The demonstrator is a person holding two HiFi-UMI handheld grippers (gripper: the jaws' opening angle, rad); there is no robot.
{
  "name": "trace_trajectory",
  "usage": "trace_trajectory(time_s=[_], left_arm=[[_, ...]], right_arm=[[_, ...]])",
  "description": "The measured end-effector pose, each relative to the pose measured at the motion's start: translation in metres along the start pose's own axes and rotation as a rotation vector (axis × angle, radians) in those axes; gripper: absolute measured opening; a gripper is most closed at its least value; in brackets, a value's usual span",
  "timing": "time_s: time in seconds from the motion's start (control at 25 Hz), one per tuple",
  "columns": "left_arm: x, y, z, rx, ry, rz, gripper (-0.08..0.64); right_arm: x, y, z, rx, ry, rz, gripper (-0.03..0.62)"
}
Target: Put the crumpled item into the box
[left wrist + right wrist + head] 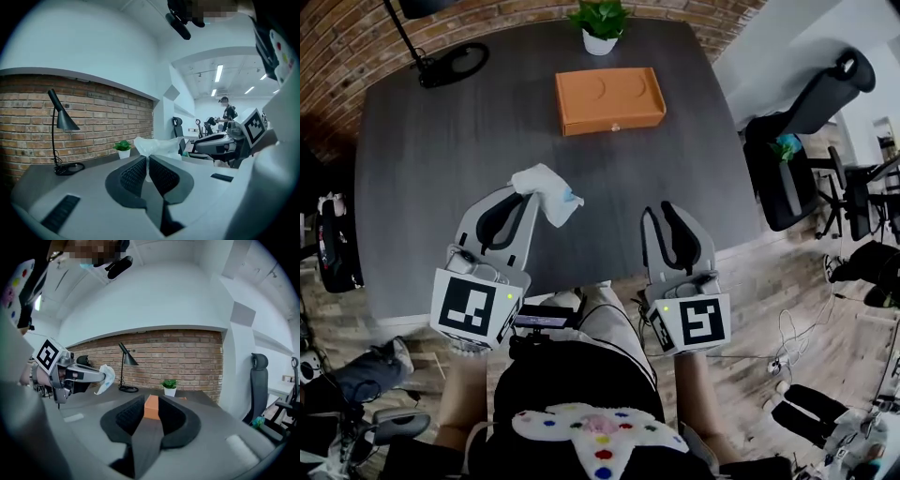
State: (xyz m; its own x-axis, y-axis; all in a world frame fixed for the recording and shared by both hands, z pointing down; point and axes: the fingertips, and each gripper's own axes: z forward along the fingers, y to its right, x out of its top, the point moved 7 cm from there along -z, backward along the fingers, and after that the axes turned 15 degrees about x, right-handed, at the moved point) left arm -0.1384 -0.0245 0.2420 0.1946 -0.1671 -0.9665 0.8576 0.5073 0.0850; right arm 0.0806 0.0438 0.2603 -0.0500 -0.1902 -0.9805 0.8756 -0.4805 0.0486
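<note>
Left gripper (522, 197): its two fingers are squeezing tight on the crumpled item and holding it up over the table.
Right gripper (663, 214): it is hovering over the near side of the table; its fingers are standing apart and gripping nothing.
Crumpled item (549, 191): this white, scrunched-up thing is sticking out past the left gripper's tips, well apart from the box.
Table (422, 178): the dark grey top is lying under both grippers.
Box (610, 99): the orange box is sitting on the far half of the table.
Plant (600, 23): a small green plant in a white pot is standing just behind the box.
Lamp (450, 64): a black lamp is standing at the far left corner.
Brick wall (356, 37): it is running behind the table.
</note>
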Motion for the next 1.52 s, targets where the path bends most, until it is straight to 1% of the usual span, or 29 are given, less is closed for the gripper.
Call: trace_trajectory(time_s=[0.36, 0.56, 0.76, 1.12, 1.32, 1.52], left_arm=[[-0.007, 0.0, 0.023, 0.063, -0.029, 0.0, 0.021], [-0.01, 0.0, 0.035, 0.091, -0.048, -0.017, 0.021], [-0.012, -0.002, 0.046, 0.125, -0.06, -0.031, 0.021], [-0.021, -0.005, 0.063, 0.162, -0.088, -0.035, 0.021], [-0.027, -0.004, 0.073, 0.19, -0.116, -0.089, 0.021], [-0.03, -0.006, 0.08, 0.202, -0.125, -0.091, 0.021]], right_arm=[[-0.017, 0.036, 0.034, 0.064, -0.053, 0.01, 0.089], [-0.022, 0.057, 0.053, 0.076, -0.061, 0.034, 0.089], [-0.026, 0.071, 0.073, 0.109, -0.079, 0.025, 0.089], [-0.05, 0.099, 0.107, 0.138, -0.129, 0.031, 0.089], [-0.065, 0.111, 0.124, 0.149, -0.156, 0.041, 0.089], [-0.077, 0.118, 0.142, 0.162, -0.179, 0.051, 0.089]])
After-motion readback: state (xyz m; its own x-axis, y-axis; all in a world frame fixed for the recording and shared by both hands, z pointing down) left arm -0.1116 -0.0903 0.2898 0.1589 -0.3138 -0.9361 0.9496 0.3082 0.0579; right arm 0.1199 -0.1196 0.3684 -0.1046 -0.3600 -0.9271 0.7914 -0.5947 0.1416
